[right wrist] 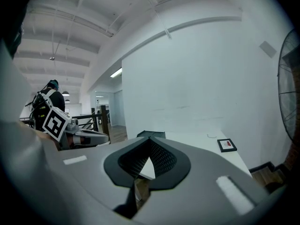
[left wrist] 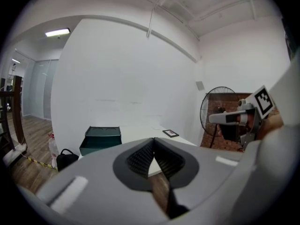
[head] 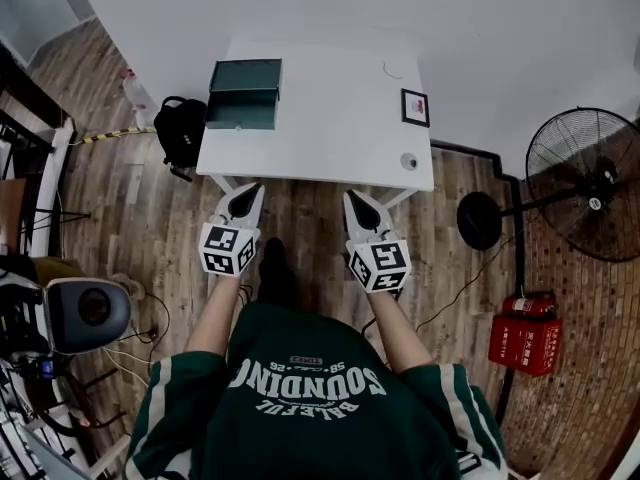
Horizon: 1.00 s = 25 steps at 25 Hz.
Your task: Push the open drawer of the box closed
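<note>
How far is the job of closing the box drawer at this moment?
Done: nothing yet; the drawer of the green box stands open. In hand: nothing; left claw and right claw are shut and empty, by the table's near edge, apart from the box. Left: reach the drawer front and push it in.

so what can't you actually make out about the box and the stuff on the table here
green box: whether and how far its drawer is out. The head view looks down from above, and the box is small in the left gripper view.
Same box, right gripper view: mostly hidden behind the right tongs.
framed picture: its print is too small to read in every view.
small round thing: too small to name.
</note>
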Available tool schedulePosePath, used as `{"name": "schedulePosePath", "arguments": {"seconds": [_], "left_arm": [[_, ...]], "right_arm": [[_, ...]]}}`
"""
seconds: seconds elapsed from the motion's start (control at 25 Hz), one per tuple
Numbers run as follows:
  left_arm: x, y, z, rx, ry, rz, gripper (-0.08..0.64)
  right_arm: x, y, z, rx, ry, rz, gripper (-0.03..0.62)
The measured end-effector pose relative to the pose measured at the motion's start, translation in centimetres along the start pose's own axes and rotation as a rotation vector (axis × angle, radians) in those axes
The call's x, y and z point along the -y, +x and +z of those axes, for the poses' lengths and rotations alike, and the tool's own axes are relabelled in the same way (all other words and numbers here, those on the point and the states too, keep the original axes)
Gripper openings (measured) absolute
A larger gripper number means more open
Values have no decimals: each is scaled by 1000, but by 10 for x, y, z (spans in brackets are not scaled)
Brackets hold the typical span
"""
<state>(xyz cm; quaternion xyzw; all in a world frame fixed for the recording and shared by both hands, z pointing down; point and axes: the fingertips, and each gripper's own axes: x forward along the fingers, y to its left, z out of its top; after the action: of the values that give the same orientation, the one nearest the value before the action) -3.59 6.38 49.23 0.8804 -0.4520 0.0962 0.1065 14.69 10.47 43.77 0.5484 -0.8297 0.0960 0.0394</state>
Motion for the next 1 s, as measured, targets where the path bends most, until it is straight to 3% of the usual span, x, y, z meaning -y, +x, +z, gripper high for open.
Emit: {"name": "schedulePosePath", "arguments": {"seconds": [0.68,1.0], "left_arm": [[-148,117,37,-51,26,-57,52],[-191,148,37,-71,20,-79,52]], "right_arm": [[12,197,37,-25,-4,-30,-2],[8,249,44,-29,-6,-40,-2]]}}
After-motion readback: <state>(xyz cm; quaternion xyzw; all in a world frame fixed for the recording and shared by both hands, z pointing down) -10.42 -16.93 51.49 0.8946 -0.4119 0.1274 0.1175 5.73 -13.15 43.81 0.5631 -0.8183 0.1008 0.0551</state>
